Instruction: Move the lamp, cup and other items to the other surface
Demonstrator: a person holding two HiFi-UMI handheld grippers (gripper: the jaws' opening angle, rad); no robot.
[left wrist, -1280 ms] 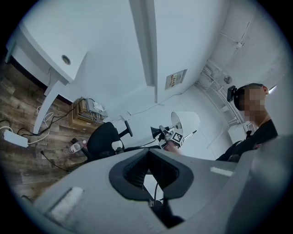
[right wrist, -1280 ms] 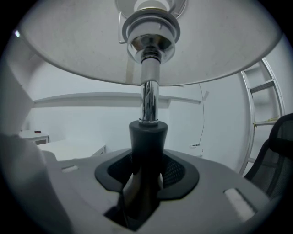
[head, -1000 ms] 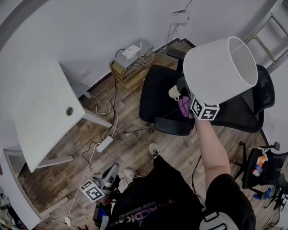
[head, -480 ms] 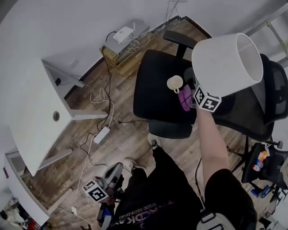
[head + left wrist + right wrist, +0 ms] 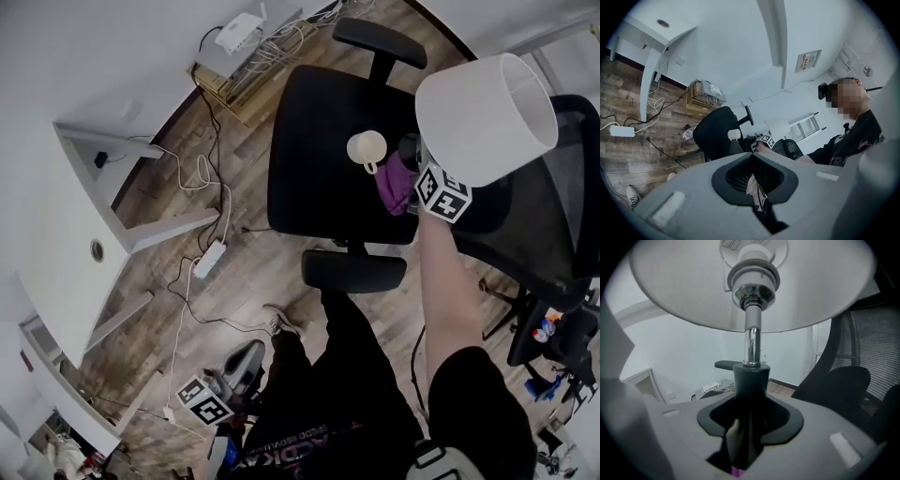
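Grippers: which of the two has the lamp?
The right gripper: it grips the lamp by its dark stem under the white shade. The left gripper is low beside the person's legs, nowhere near the lamp.

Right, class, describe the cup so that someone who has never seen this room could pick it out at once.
Start at the black office chair on the wooden floor. On its seat sits the cup. It is small, round and cream, unlike the purple item beside it and the far bigger white lamp.

Right arm [image 5: 439, 281] outstretched, right hand-held gripper [image 5: 420, 169] clamped, left hand-held gripper [image 5: 239, 364] held low
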